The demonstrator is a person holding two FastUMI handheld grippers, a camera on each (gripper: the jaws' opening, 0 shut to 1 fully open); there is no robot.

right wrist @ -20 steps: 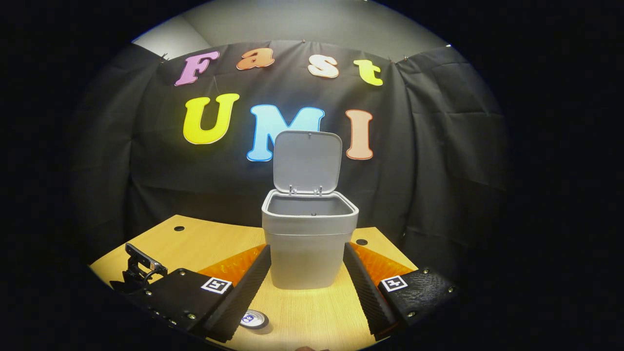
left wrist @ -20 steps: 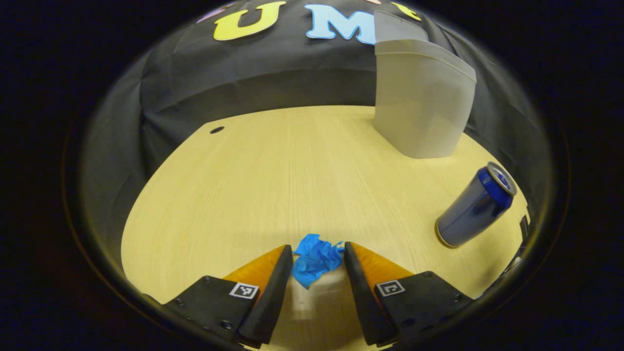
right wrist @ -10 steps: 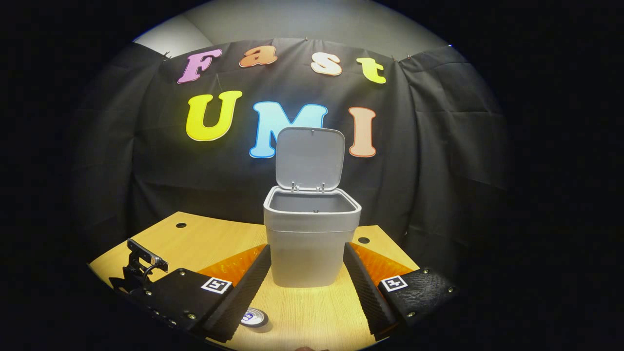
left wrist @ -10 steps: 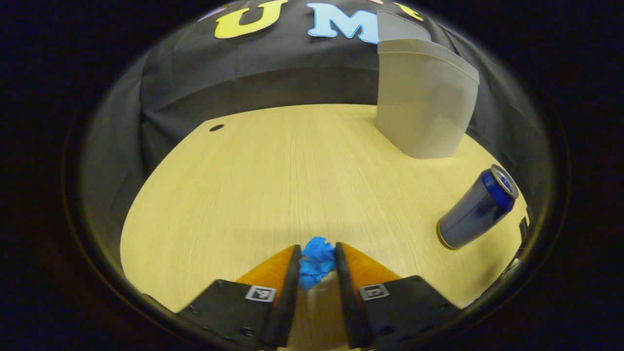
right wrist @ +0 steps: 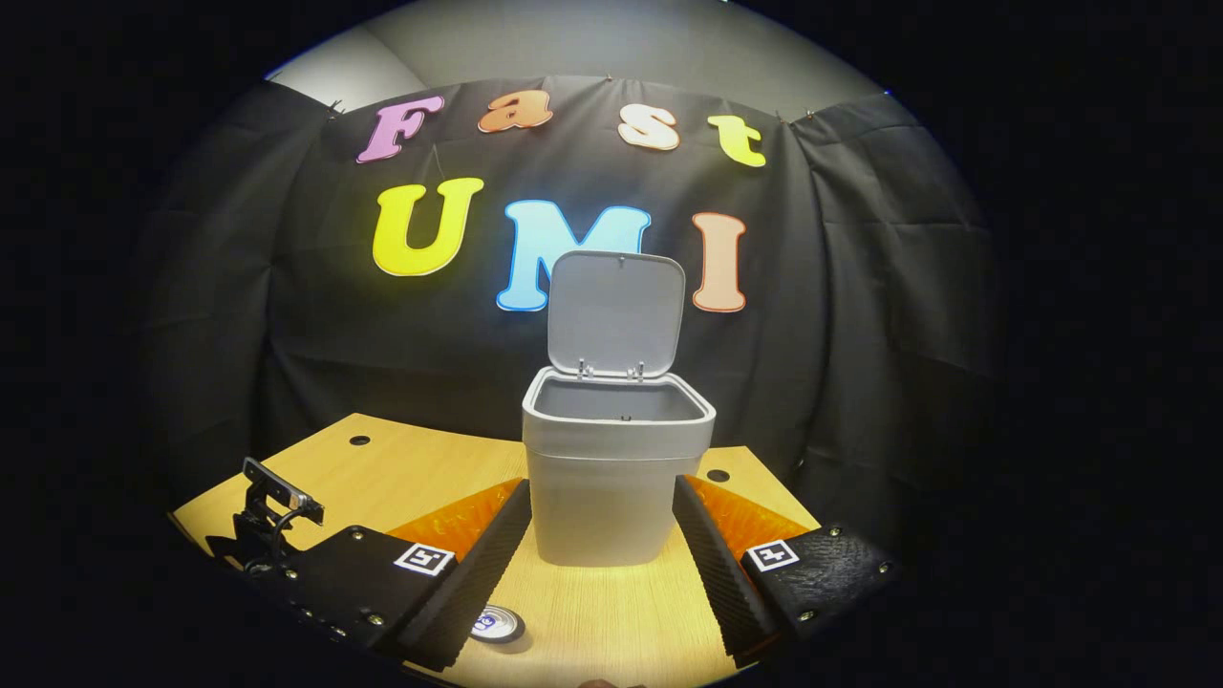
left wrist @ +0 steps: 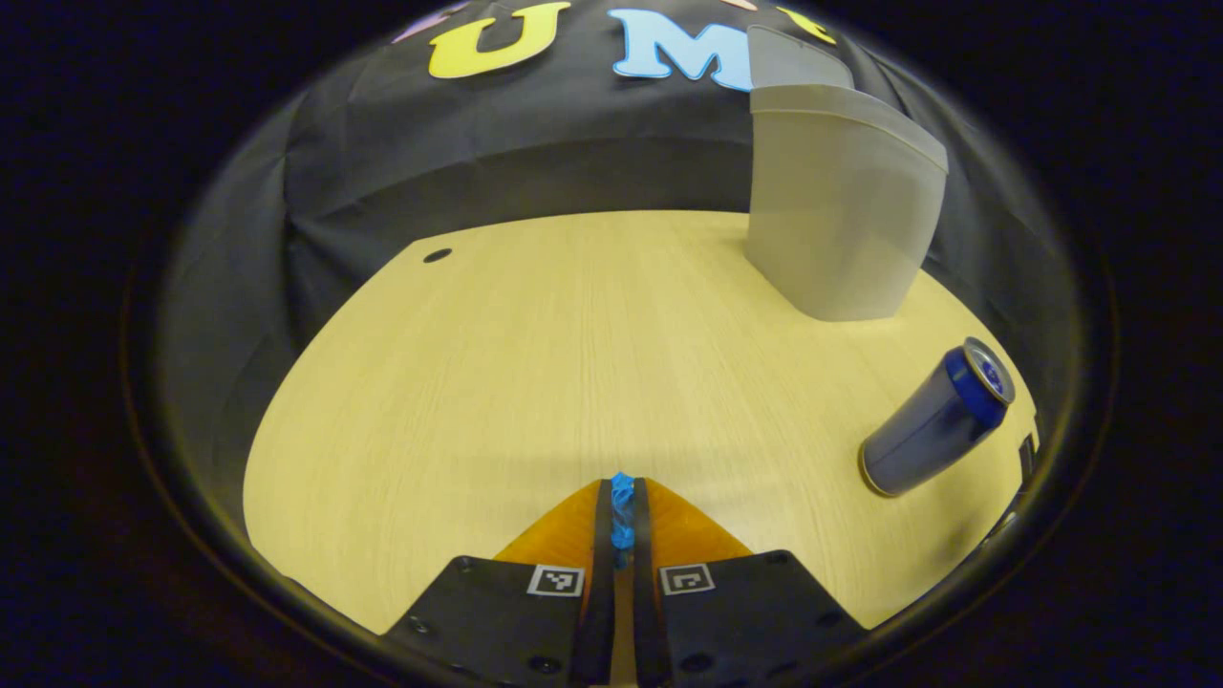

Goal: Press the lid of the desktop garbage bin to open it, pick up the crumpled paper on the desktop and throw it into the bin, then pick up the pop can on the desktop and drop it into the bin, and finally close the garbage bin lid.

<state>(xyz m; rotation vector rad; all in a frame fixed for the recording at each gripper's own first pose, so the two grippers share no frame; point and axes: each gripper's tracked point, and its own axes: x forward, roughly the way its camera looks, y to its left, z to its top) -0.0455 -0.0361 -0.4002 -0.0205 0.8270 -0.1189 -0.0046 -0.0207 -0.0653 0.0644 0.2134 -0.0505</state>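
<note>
1. The left gripper (left wrist: 622,497) is clenching the blue crumpled paper (left wrist: 622,506) – both fingers are pressing on it, squashing it into a thin strip low over the wooden desktop (left wrist: 535,363).
2. The pop can (left wrist: 932,420) is standing upright off to the right in the left gripper view, near the desk edge and well apart from the paper. In the right gripper view its top (right wrist: 497,625) is peeking out just beside the left finger.
3. The grey garbage bin (right wrist: 611,478) is sitting at the back of the desk with its lid (right wrist: 617,313) standing up, open.
4. The right gripper (right wrist: 602,521) is hovering in front of the bin – jaws spread wide, gripping nothing.
</note>
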